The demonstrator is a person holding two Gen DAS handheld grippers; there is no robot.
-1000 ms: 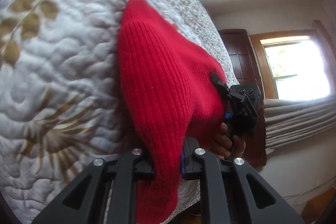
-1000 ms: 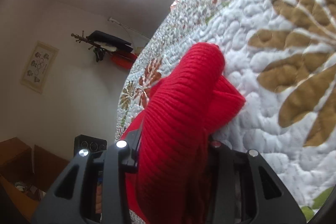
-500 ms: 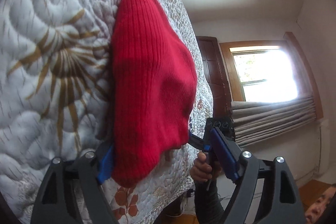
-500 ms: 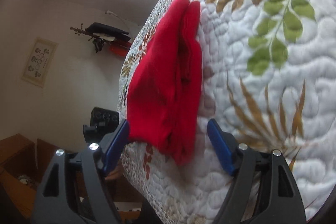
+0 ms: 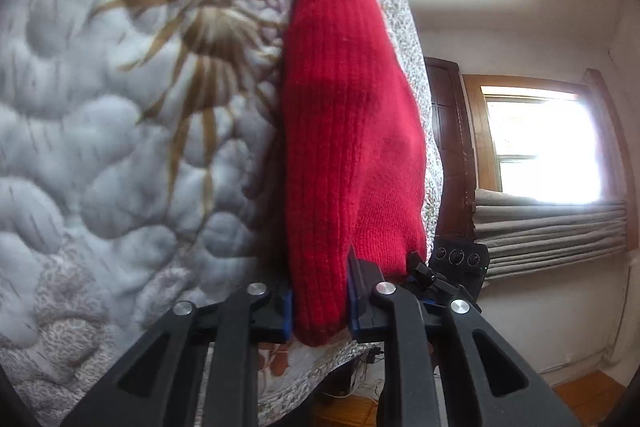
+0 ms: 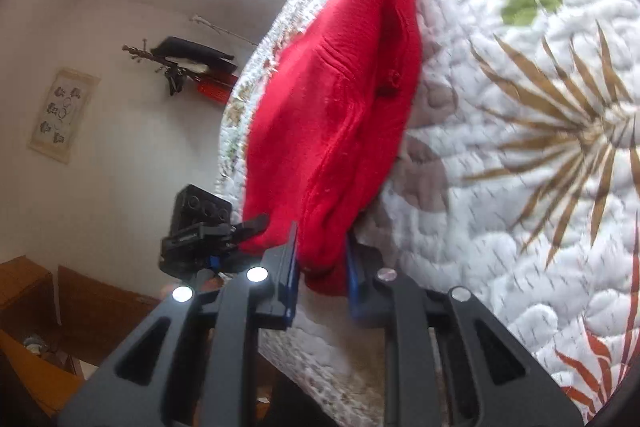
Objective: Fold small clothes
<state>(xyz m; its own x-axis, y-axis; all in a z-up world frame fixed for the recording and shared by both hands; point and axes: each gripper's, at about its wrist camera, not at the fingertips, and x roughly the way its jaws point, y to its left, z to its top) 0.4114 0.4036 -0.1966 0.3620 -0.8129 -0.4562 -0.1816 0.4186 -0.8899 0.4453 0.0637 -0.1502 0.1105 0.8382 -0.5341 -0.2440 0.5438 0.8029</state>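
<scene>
1. Now the red knit garment lies on the quilted bedspread, close to the edge of the bed, its near hem toward both grippers and its far end running away along that edge.
2. Left gripper: its blue-padded jaws are pressed onto the near hem, pinching a thick ribbed fold of the garment between them.
3. Right gripper: its jaws likewise pinch a bunched corner of the same hem, several layers thick; the wrist view shows the left gripper just beside it, at the neighbouring corner.
4. Judged step: the garment looks already doubled over, and both corners of the near end are gripped for a further fold, or for smoothing the stack.
5. The next move seems to call for lifting both corners together, level, and carrying them toward the far end so the edges meet.
6. Care: the knit is soft and thick, so uneven pulling could skew the layers or drag the piece off the edge of the bed.
</scene>
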